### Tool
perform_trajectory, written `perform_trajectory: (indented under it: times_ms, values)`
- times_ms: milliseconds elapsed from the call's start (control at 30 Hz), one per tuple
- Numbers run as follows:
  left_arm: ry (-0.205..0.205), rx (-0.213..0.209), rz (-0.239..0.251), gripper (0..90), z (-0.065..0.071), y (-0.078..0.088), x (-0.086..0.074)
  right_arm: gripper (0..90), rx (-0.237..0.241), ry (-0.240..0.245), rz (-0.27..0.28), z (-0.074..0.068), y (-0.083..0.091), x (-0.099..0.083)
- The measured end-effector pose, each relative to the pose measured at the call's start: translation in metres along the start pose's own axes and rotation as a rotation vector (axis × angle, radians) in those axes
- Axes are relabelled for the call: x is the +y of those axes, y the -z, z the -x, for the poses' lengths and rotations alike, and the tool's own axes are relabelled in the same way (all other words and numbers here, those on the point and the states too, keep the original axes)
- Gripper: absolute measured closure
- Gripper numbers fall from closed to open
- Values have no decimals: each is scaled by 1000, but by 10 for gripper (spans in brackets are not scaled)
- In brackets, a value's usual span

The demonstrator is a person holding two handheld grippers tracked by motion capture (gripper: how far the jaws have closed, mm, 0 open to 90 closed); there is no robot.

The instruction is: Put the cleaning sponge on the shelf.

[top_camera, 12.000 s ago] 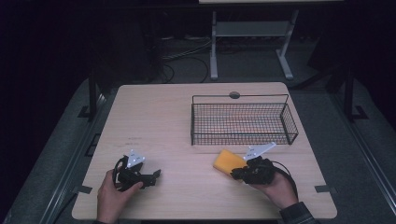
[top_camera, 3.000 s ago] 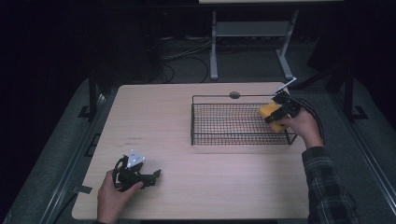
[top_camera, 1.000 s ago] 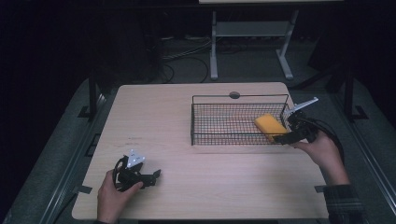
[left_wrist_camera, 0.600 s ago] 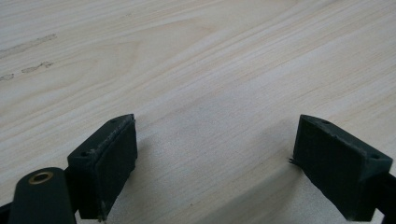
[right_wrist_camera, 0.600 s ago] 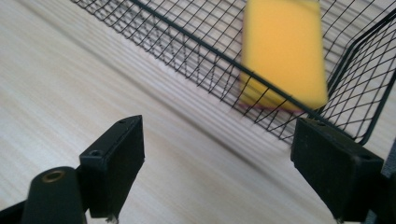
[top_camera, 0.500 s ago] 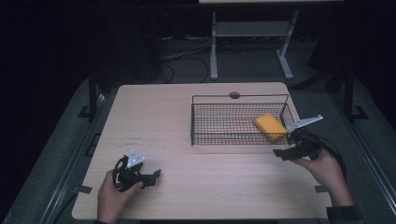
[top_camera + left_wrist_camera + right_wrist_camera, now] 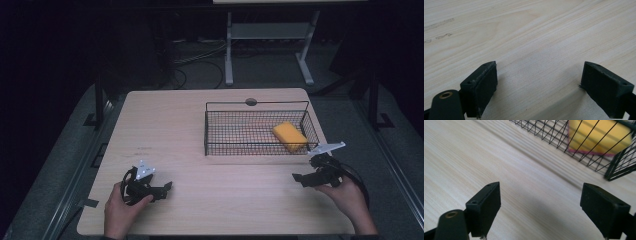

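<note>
A yellow sponge point(image 7: 290, 136) lies in the right end of a black wire basket point(image 7: 215, 131) on the wooden table; through the mesh the sponge point(image 7: 599, 135) shows a pink underside in the right gripper view. My right gripper point(image 7: 299, 179) is held low over the table in front of the basket's right corner, open and empty point(image 7: 540, 212). Near the front left edge my left gripper point(image 7: 167, 187) rests in a hand, jaws wide apart with bare wood between them point(image 7: 539, 87).
The table point(image 7: 185, 130) has a round cable hole point(image 7: 251, 102) at its far edge behind the basket. Beyond the table stand a metal frame point(image 7: 270, 35) and loose cables on a dark floor.
My right gripper let go of the sponge in the basket, then drew back toward the front of the table and sank. The left gripper stayed where it was.
</note>
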State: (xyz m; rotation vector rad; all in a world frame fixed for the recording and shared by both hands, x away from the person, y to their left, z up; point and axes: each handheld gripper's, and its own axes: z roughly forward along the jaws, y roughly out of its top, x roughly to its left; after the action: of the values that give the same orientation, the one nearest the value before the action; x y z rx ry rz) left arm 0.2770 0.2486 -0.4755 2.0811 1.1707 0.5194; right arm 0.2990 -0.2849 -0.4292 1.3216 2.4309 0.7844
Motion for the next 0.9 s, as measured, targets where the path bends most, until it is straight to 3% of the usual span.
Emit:
perform_trajectory:
  times_ms: [100,300,400,533,900]
  values:
    - [0,0,0,129,0,0,0,140,13,-7,3,0,-6,-8]
    - [-4,0,-3,128,0,0,0,140,-12,-9,0,0,-15,-23]
    - [2,2,0,129,0,0,0,136,-3,-22,27,1,-17,-31]
    - [3,2,0,129,0,0,0,129,-30,-7,52,0,-21,-38]
    - [3,3,0,129,0,0,0,77,-19,-29,138,2,-26,-50]
